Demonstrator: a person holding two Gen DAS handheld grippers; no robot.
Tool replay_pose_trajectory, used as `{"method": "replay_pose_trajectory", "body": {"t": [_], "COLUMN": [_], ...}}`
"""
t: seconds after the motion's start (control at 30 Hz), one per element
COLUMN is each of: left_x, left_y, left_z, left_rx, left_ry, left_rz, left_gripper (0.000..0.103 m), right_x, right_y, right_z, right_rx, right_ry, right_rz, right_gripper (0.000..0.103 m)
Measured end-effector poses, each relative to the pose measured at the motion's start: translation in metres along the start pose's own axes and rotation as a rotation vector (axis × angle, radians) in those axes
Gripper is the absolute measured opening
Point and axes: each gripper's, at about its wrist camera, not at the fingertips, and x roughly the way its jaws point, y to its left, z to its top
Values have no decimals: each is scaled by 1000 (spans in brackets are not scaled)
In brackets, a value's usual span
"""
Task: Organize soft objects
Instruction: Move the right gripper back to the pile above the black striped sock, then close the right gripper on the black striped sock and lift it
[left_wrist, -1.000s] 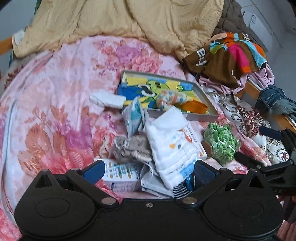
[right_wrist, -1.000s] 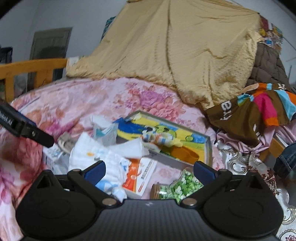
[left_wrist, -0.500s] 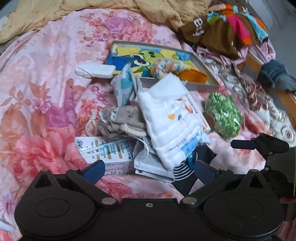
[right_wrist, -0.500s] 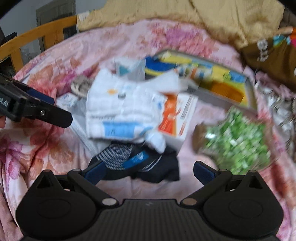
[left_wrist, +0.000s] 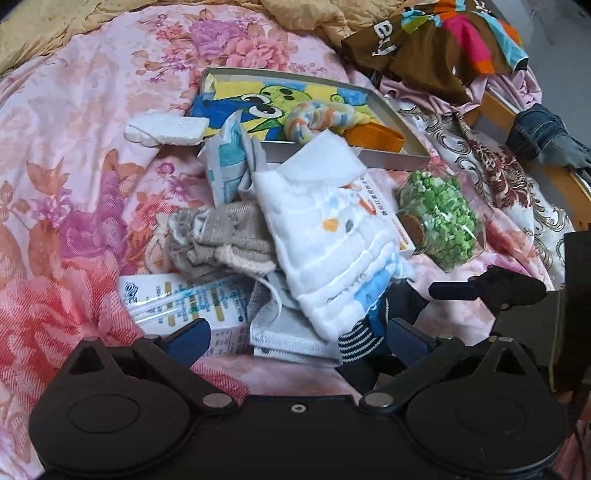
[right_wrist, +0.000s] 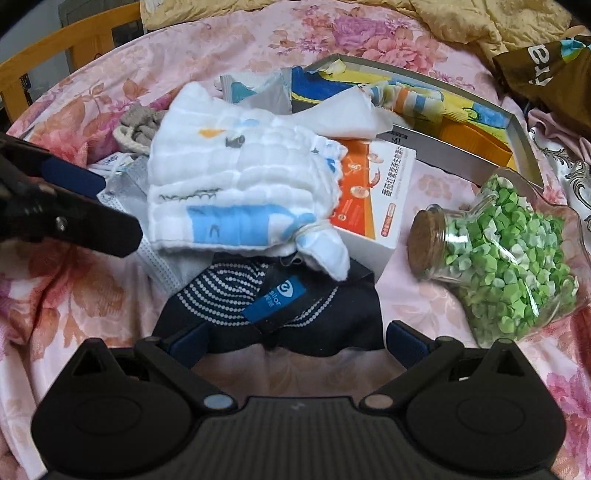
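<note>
A pile of soft things lies on the floral bedspread (left_wrist: 74, 177). A white quilted cloth (left_wrist: 332, 240) (right_wrist: 236, 177) lies on top. Under its near edge is a pair of dark striped socks (right_wrist: 280, 306) (left_wrist: 360, 343). A grey knitted piece (left_wrist: 218, 236) and a face mask (left_wrist: 288, 332) lie to the left. My right gripper (right_wrist: 295, 341) is open, its fingers either side of the socks' near edge. My left gripper (left_wrist: 297, 339) is open, low over the mask and a white packet (left_wrist: 184, 299). An open box (left_wrist: 388, 155) behind holds a colourful towel and a rolled striped cloth (left_wrist: 317, 118).
A glass jar of green paper stars (right_wrist: 509, 258) (left_wrist: 439, 221) lies on its side to the right. An orange and white carton (right_wrist: 369, 192) sits under the cloth. A white foam block (left_wrist: 166, 129) lies left of the box. Clothes (left_wrist: 443, 37) are heaped at the back right.
Both grippers have moved down and closer to the pile. The right gripper has come in over the dark socks, which now sit between its fingers.
</note>
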Motion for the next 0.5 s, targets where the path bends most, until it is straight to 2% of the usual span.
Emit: {"method": "replay_pose_trajectory", "body": {"t": [0.03,0.1,0.2,0.5], "left_x": [0,1,2,3], "left_y": [-1,-2,-2,-7], "left_z": [0,0,1,-1], "left_rx": [8,27,51,132], "left_ry": [-11,-20,-20,-34], "left_rz": [-5,-13,-7,-10], "left_gripper": [99,91,86,69], "right_x": [1,4,10,18], "right_y": [-1,-4,-9,-7], "right_z": [1,3,4,6], "right_rx": [8,28,48,28], "right_ry": [-10,-29,-42,-58], "right_rz": [-4,-6,2,33], "right_gripper": [103,102,102,101]}}
